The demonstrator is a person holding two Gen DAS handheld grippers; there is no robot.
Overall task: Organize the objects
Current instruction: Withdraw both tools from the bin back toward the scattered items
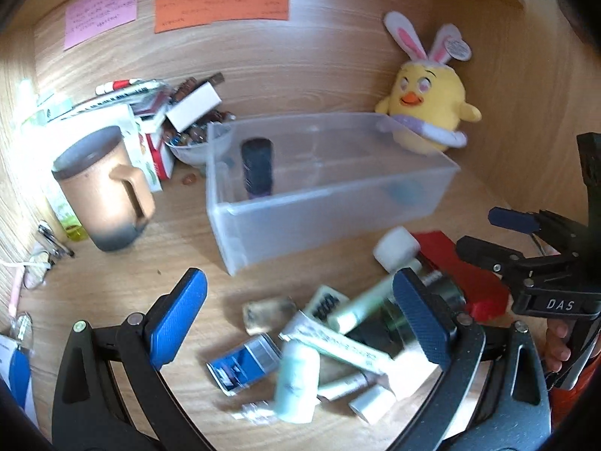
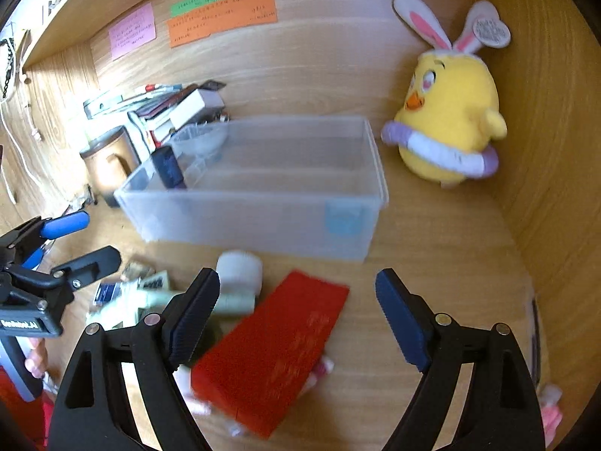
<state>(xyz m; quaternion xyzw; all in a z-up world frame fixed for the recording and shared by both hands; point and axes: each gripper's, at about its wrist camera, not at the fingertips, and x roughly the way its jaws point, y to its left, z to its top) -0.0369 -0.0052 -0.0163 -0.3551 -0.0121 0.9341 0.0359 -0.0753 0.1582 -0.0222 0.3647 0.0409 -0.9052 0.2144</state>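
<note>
left gripper: jaws spread wide, nothing held, above pile of small toiletries | right gripper: jaws apart, nothing gripped, red box seen between them | clear bin: on tabletop just behind pile and box | dark bottle upright inside bin

We are holding the left gripper tilted downward with its blue-padded jaws standing wide apart, gripping nothing. We are angling the right gripper down likewise, its jaws parted and pressing on nothing. Our fingers are wrapping the right gripper's handle.
</note>
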